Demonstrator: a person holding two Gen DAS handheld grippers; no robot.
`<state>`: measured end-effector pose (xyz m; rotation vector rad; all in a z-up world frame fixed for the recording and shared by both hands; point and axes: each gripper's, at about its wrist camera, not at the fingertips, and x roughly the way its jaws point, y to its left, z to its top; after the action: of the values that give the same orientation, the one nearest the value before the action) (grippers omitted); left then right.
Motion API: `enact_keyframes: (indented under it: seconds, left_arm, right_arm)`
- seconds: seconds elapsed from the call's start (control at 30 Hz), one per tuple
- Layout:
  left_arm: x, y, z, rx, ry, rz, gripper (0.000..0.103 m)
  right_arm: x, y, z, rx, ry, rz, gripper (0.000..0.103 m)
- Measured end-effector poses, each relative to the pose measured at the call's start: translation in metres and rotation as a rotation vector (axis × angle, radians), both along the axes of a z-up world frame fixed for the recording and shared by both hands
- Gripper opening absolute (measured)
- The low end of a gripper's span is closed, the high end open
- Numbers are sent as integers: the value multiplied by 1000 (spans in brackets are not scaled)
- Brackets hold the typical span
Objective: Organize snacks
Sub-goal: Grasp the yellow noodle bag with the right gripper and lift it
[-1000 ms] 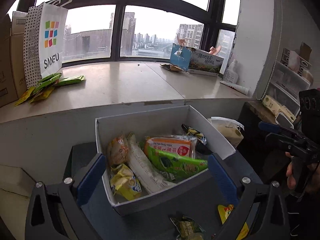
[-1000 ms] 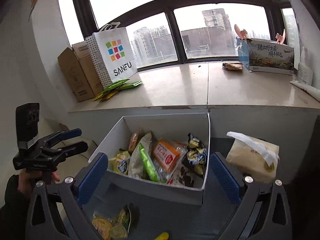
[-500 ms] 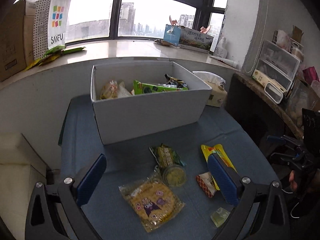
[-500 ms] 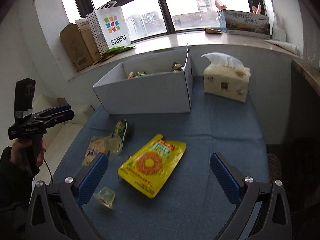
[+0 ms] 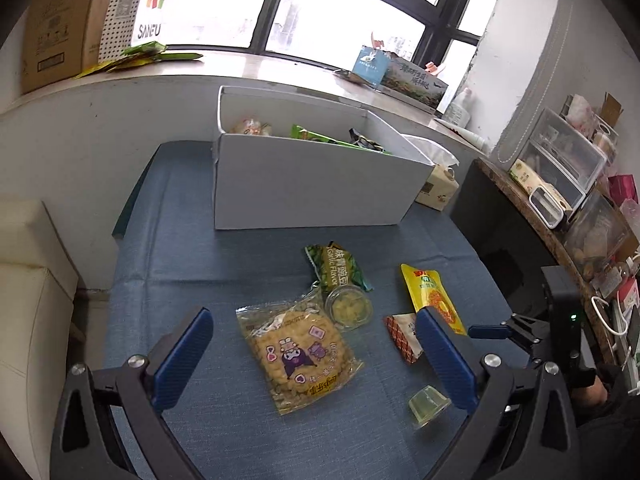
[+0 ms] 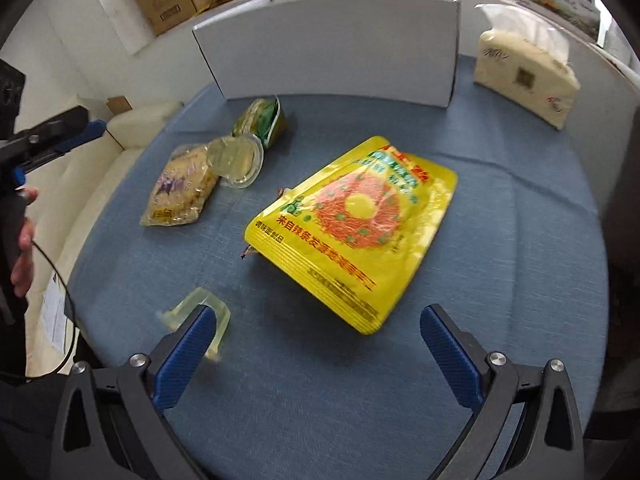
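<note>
Blue cloth [image 5: 192, 264] under box [image 5: 304, 184], windowsill behind, "SANFU" bag [image 5: 150, 8], "Garlic Flavor" packet [image 5: 338, 266] before box, left gripper [image 5: 316, 354] and right gripper [image 6: 316, 354] both wide apart, empty.

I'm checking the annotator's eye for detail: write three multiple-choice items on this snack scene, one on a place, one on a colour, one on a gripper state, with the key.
1. Where does the tissue pack stand?
A. inside the white box
B. on the blue cloth beside the white box
C. on the windowsill

2. What colour is the large pouch in front of the right gripper?
A. yellow
B. purple
C. white

3. How is the left gripper?
A. shut on the cookie bag
B. shut on nothing
C. open, holding nothing

Key: 1 B, it sits on the cloth to the right of the white box; 2 A, yellow with a red ring; 3 C, its fingers stand wide apart over the cookie bag.
</note>
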<state>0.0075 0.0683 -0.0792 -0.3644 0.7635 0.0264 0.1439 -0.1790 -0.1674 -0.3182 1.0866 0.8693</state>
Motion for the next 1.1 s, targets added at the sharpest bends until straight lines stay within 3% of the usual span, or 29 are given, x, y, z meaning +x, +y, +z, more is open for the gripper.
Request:
enact_keyframes:
  seconds: [0.27, 0.3, 0.37, 0.4, 0.43, 0.63, 0.9, 1.03, 1.1]
  left_arm:
    - [-3, 1, -8, 3, 14, 4, 103]
    - [-3, 1, -9, 5, 17, 4, 103]
    - [-4, 1, -10, 5, 18, 7, 103]
    - [-4, 1, -11, 1, 19, 4, 103]
    - [-4, 1, -12, -1, 20, 3, 103]
    - [0, -2, -14, 7, 29, -2, 103]
    - [2, 0, -13, 4, 29, 5, 103]
    - [7, -5, -20, 4, 50, -17, 103]
    - [11, -9, -23, 15, 65, -27, 103]
  right_arm:
    - [6, 32, -12, -83, -70, 36, 102]
    - [5, 34, -12, -98, -98, 32, 90]
    - [3, 34, -7, -101, -138, 35, 53]
    - [4, 33, -5, -97, -136, 32, 21]
    - [6, 31, -4, -94, -128, 26, 2]
    - [21, 9, -4, -6, -50, 3, 1]
    - [33, -46, 31, 198, -30, -74, 1]
    - [32, -57, 50, 249, -34, -91, 1]
    - [34, -61, 48, 217, -27, -114, 1]
